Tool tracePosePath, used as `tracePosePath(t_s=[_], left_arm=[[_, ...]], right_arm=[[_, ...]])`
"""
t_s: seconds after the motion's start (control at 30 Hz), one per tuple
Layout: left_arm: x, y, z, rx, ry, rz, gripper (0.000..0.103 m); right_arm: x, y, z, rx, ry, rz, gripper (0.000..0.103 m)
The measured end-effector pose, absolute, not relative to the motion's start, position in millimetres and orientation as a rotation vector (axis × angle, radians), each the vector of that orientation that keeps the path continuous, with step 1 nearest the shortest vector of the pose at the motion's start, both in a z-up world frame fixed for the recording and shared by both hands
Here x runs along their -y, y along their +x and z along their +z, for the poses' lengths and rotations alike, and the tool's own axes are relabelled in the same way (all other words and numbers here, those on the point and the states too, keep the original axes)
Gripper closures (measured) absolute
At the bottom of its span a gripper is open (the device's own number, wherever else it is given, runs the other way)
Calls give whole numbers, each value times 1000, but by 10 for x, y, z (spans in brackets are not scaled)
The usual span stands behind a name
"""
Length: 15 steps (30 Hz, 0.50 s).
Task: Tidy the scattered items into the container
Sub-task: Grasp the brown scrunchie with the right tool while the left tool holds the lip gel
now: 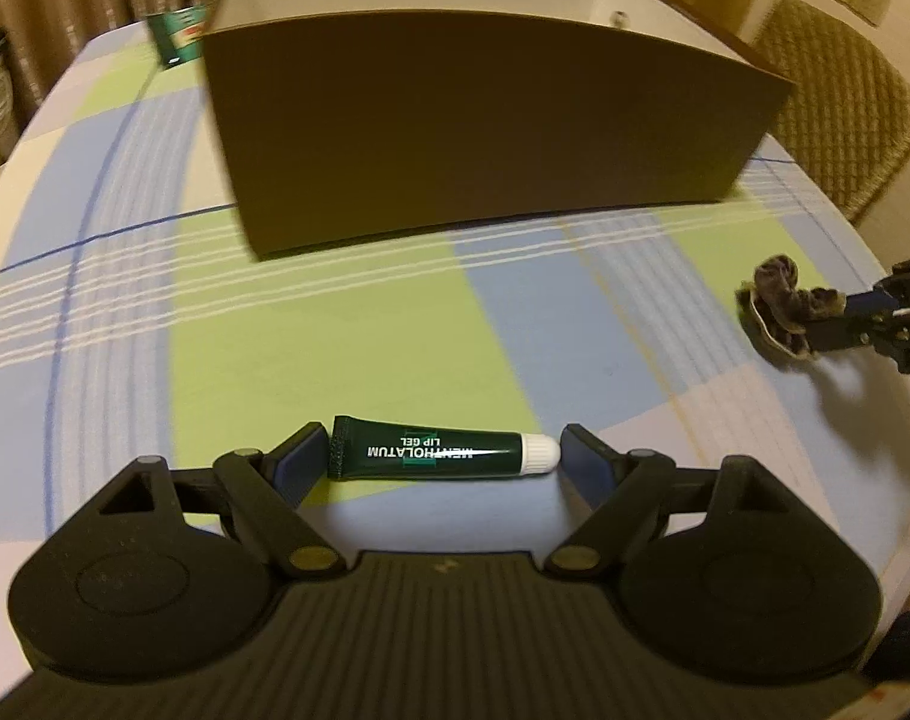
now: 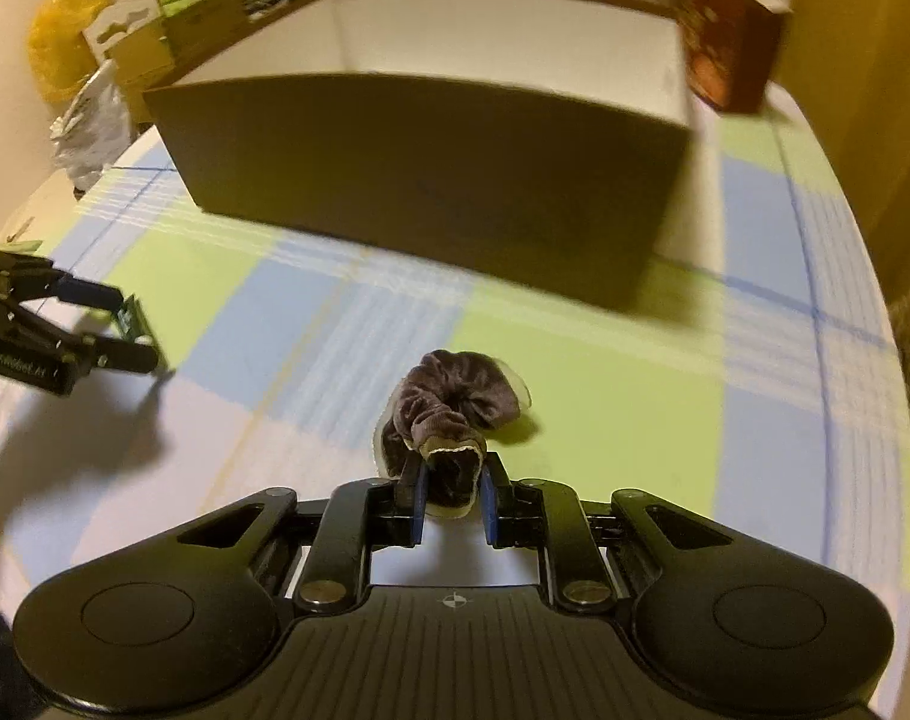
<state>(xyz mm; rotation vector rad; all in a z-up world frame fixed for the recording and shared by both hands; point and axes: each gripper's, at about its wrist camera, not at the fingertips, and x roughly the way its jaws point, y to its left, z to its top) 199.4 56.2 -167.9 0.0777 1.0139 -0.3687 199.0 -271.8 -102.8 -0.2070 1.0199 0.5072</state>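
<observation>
Jaws of the left gripper (image 1: 443, 459) stood spread around a tube (image 1: 446, 455) (lip gel) lying on the worktop (image 1: 347, 348), before the box (image 1: 485, 126). Right gripper (image 2: 452, 501) pinched a scrunchie (image 2: 455, 408), near the box (image 2: 425, 180).

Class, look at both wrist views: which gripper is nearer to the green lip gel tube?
Left. The left gripper has its open fingers on either side of the lip gel tube. The right gripper is off to the side, shut on the scrunchie.
</observation>
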Motion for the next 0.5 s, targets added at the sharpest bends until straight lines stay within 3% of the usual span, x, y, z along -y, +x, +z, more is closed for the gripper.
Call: tracePosePath(t_s=[0.03,0.1,0.13,0.5], left_arm=[[-520,1997,-1679,-1013,83,-378,22],[-455,2017,-1695,-1015,92,-392,22],[-432,2027,-1708,-1017,95,-397,22],[-374,2005,-1740,-1024,120,-381,22]], right_arm=[[2752,1954,-1012,-1019,-206,496,74],[2791,1905,-977,-1004,-207,482,39],[2807,1888,-974,-993,-207,479,35],[2599,2023,-1240,-992,-239,453,35]])
